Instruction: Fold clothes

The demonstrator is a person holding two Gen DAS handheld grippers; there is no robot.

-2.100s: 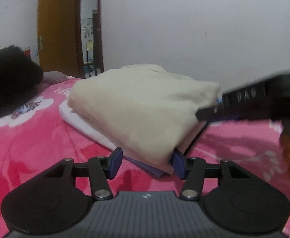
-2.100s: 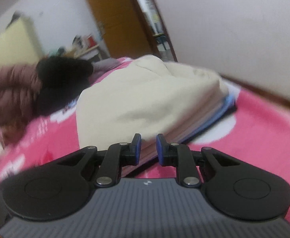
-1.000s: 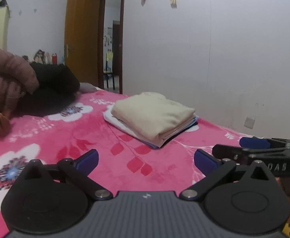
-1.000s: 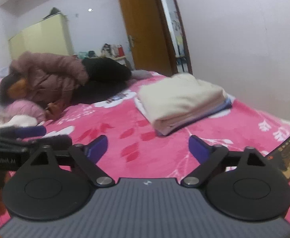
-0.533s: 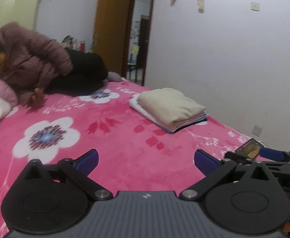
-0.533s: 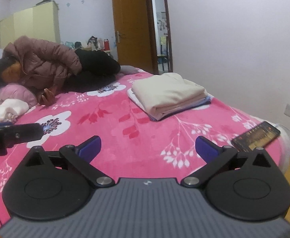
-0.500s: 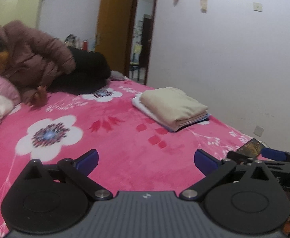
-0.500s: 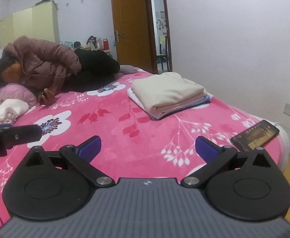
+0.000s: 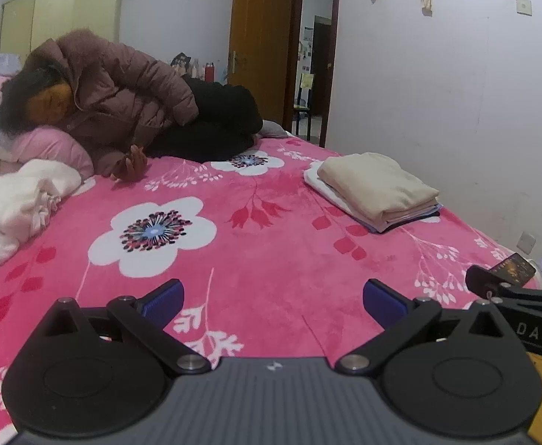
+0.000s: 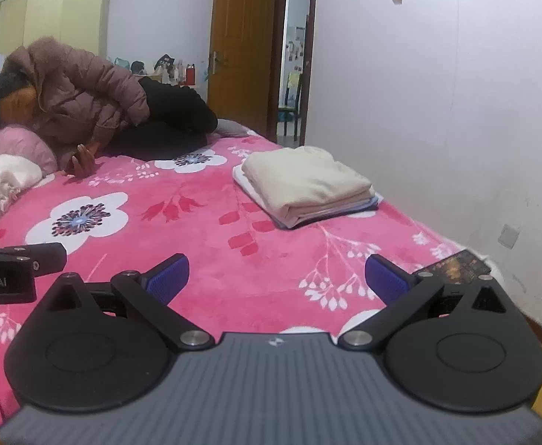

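A stack of folded clothes [image 9: 376, 189] [image 10: 308, 183], cream garment on top, lies on the pink flowered bed [image 9: 263, 252] [image 10: 204, 244] near the wall. My left gripper [image 9: 273, 300] hovers low over the bed's near end, wide open and empty, well short of the stack. My right gripper [image 10: 276, 278] is likewise wide open and empty, back from the stack. Each gripper's side shows at the edge of the other's view. Unfolded white clothes [image 9: 15, 200] [image 10: 0, 181] lie bunched at the left.
A person in a brown padded jacket [image 9: 119, 100] [image 10: 74, 100] lies on the bed's far left, head on a pink pillow [image 9: 48, 148]. A phone [image 9: 514, 269] [image 10: 452, 265] rests at the bed's right corner. A wall runs along the right; a doorway [image 9: 315, 70] stands behind.
Both grippers let go of the folded stack, opened wide and drew back toward the bed's near end. The stack stays put near the wall.
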